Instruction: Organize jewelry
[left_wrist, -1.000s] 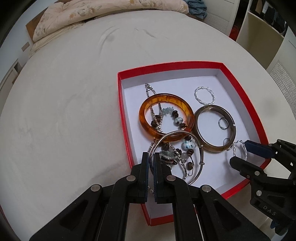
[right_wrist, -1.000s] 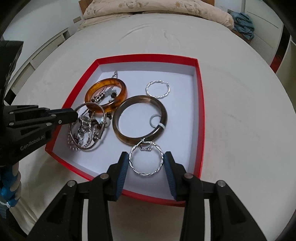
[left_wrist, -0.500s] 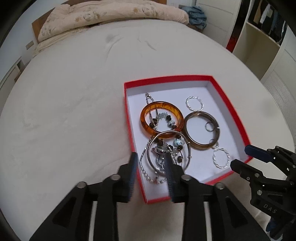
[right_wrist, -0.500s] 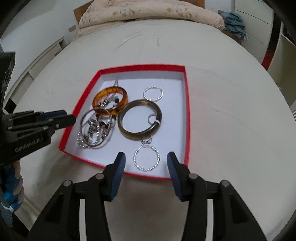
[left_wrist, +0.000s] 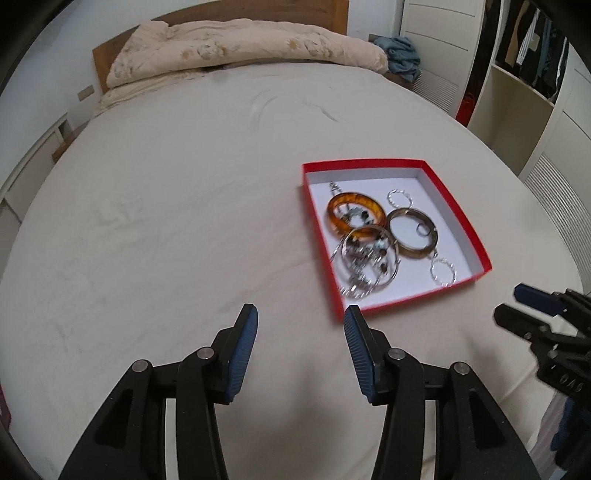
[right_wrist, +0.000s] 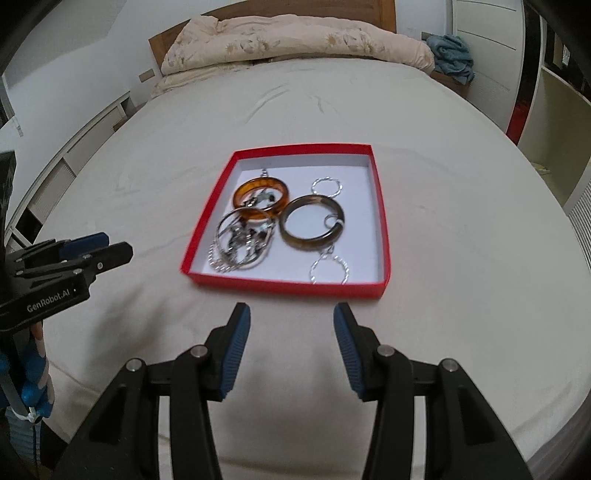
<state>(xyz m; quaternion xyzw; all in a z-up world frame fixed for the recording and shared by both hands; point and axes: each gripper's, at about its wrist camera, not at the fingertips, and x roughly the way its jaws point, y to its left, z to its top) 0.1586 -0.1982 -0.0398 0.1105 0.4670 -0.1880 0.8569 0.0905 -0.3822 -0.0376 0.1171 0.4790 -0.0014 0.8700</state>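
A shallow red box (left_wrist: 458, 216) (right_wrist: 380, 221) with a white floor lies on the bed. It holds an amber bangle (left_wrist: 334, 219) (right_wrist: 240, 194), a dark brown bangle (left_wrist: 430, 247) (right_wrist: 334, 236), a tangle of silver and beaded bracelets (left_wrist: 364, 266) (right_wrist: 240, 243) and two twisted silver hoops (left_wrist: 443, 273) (right_wrist: 328, 271). My left gripper (left_wrist: 300, 323) is open and empty, held back from the box's near left corner. My right gripper (right_wrist: 291, 321) is open and empty, just short of the box's near edge.
The box sits on a wide white bed sheet (left_wrist: 166, 221). A floral quilt (left_wrist: 240, 48) and wooden headboard are at the far end. Open shelves (left_wrist: 524, 92) stand to the right, low white furniture (right_wrist: 85, 144) to the left.
Both grippers have drawn back out of the box and risen. The left gripper has opened and let go of the bracelets. The right gripper left the silver hoop in the box.
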